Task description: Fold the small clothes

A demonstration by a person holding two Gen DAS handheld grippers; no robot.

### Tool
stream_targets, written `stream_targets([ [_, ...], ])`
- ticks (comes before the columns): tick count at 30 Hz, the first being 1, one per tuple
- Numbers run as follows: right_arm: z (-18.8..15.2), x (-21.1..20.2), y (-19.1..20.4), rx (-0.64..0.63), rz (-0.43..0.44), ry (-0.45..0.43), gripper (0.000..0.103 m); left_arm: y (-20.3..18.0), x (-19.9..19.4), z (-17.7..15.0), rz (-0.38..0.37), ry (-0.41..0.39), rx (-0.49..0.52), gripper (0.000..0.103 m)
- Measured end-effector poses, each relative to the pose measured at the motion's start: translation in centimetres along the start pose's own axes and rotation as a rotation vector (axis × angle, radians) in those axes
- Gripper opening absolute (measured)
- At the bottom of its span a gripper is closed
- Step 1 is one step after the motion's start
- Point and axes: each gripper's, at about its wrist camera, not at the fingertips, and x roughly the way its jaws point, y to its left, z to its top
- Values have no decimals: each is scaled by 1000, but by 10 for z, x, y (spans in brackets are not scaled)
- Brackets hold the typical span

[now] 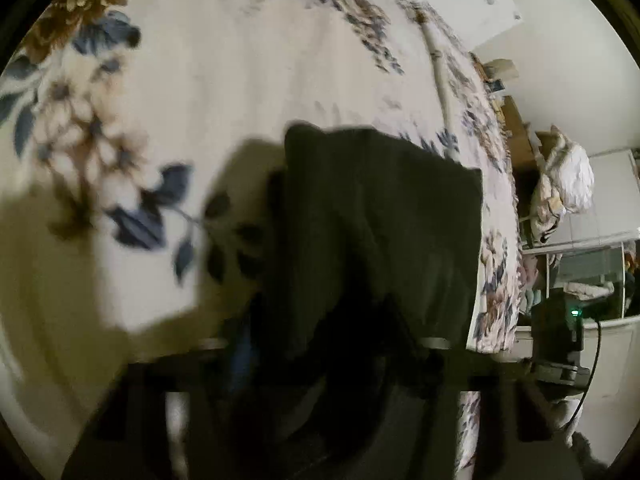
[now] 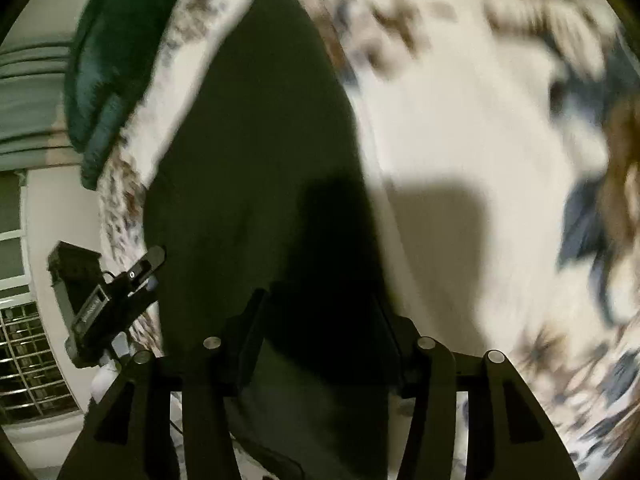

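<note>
dark garment on floral bedspread — right gripper parted, left gripper's state unclear.

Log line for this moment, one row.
surface: floral bedspread | item: dark garment at bed edge | right gripper: open, over garment | left gripper: in garment, grip unclear

Floral bedspread under harsh light, white wall, barred window.
</note>
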Motion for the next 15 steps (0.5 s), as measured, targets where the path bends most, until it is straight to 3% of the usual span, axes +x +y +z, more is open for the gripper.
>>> stream_targets([
  [1, -4, 4, -2, 11, 5, -13, 30, -2, 0, -2, 10, -12, 2, 15],
  [4, -8, -6, -3, 26, -56, -83, 6, 4, -6, 5, 8, -49, -24, 14],
  [9, -9, -9, -8, 43, -88, -84, 6, 5, 0, 10, 37, -12, 12, 15],
  [12, -10, -13, 1, 41, -74, -63, 9, 0, -8, 11, 68, -11, 15, 22],
  [15, -12, -22, 8, 23, -59, -68, 33, -14, -27, 3, 147, -58, 67, 26],
])
